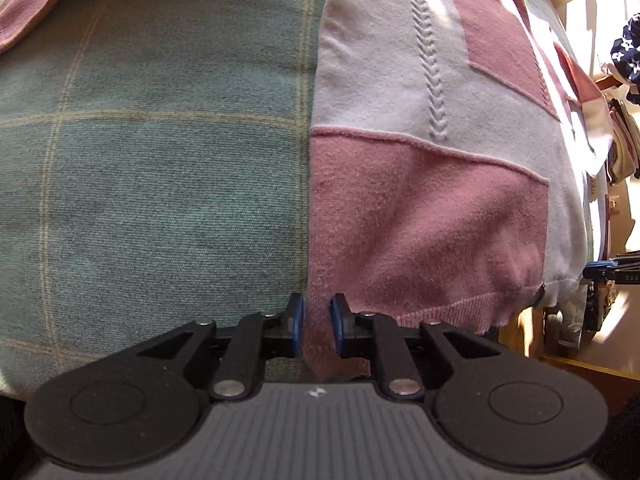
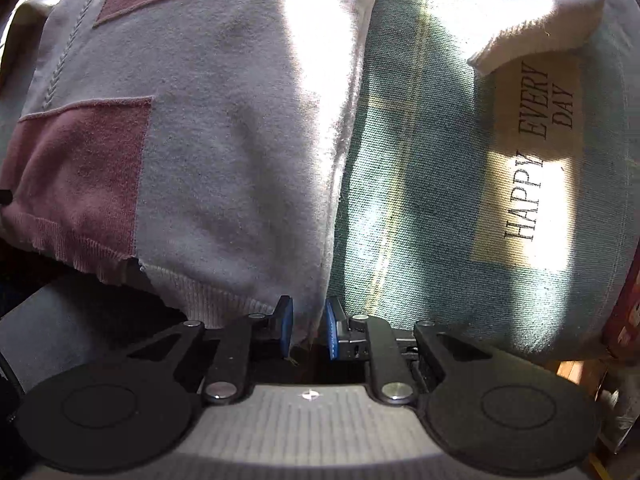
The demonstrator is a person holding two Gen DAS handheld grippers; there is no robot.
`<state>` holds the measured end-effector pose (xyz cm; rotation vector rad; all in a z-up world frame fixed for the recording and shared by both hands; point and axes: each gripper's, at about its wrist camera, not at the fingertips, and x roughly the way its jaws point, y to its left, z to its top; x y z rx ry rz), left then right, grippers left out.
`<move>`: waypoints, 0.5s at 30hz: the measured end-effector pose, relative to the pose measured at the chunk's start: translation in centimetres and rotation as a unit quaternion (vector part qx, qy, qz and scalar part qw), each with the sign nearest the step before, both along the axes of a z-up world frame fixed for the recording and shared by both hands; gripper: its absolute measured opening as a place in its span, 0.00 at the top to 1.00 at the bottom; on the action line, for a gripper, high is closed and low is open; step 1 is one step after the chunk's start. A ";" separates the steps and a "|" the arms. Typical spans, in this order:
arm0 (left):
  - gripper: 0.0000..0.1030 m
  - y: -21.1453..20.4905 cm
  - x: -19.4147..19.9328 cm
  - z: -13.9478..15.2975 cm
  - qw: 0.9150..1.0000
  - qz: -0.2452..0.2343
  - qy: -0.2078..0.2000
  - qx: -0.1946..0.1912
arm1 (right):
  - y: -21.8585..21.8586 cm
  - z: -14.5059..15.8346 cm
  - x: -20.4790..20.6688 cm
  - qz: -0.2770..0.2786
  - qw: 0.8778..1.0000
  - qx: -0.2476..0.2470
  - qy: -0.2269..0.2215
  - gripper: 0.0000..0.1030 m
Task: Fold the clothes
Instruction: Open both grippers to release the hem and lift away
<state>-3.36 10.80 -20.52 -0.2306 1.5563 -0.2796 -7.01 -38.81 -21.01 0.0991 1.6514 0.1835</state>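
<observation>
Step in hand: I judge I am at the bottom hem of the sweater [image 1: 424, 208], 1 corner per hand, either letting go after a fold or about to lift for one; I cannot tell which.
Sweater: pink and white knit, spread flat on the green checked cloth [image 1: 160, 160]; it fills the right half of the left wrist view and the left half of the right wrist view.
Left tongs [image 1: 318, 330]: narrow gap, the pink hem corner runs between the blue pads [image 1: 297, 328]; I see a sliver of space either side, so they look loose on it.
Right tongs [image 2: 308, 330]: narrow gap too, the white hem edge hangs between the pads; it brushes the left pad, the right pad looks clear.
Other things: a label [image 2: 536, 152] reading HAPPY EVERY DAY on the cloth, right side of the right wrist view, and a white garment [image 2: 552, 20] at upper right, well apart from the sweater.
Next move, my guess: pinch both corners firmly together, lift evenly, carry the hem toward the top of the frame.
Care: keep both hands level so the knit does not skew.
</observation>
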 end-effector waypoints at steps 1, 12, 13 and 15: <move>0.85 0.2 0.2 0.8 1.000 0.000 -0.008 0.008 | -0.3 0.6 0.1 -0.004 1.000 -0.003 -0.008 0.80; 0.70 -9.5 6.1 3.0 0.958 -0.179 -0.224 -0.004 | 8.3 3.0 7.8 0.143 0.965 0.068 -0.207 0.68; 0.70 -11.1 6.0 2.9 0.943 -0.220 -0.249 0.000 | 9.9 2.6 8.2 0.176 0.956 0.069 -0.224 0.68; 0.67 -13.8 4.3 2.2 0.898 -0.316 -0.305 0.016 | 13.1 1.7 8.3 0.252 0.930 0.070 -0.258 0.65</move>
